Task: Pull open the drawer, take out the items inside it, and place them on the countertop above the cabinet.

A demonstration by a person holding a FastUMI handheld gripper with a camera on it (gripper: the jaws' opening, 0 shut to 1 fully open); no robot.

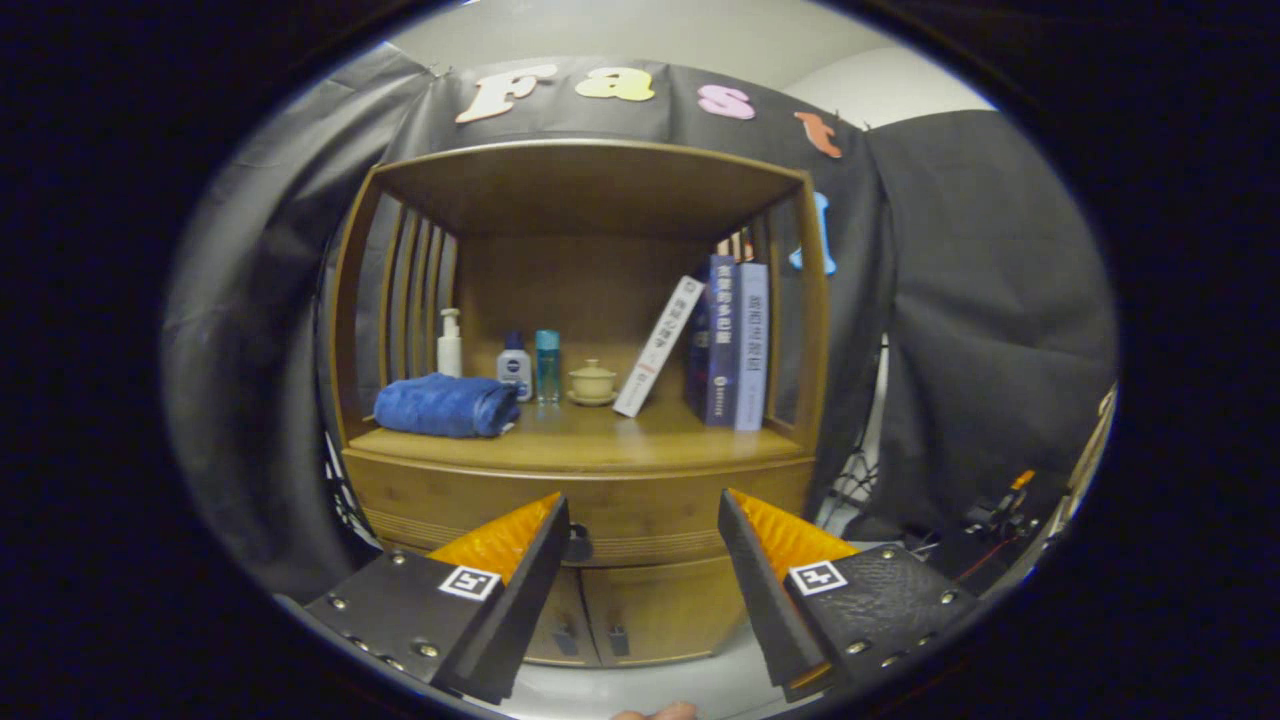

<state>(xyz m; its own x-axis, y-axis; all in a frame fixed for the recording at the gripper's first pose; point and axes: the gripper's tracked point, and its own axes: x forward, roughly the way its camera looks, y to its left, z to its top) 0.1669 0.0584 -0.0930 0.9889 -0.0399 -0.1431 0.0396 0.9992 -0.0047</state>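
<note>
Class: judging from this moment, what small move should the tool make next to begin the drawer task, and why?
Probably ease the tool forward and slightly left toward the small dark round knob on the closed wooden drawer front. Its fingers stand open and apart from the cabinet, with the knob beside the left finger, so nothing is gripped yet.

Rides on claw [643, 520], faces wooden cabinet [590, 480] head-on from a little way back, level with closed drawer [620, 510], fingers spread

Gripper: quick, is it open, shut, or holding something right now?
Gripper: open, holding nothing; its fingers point at the closed drawer.
</note>
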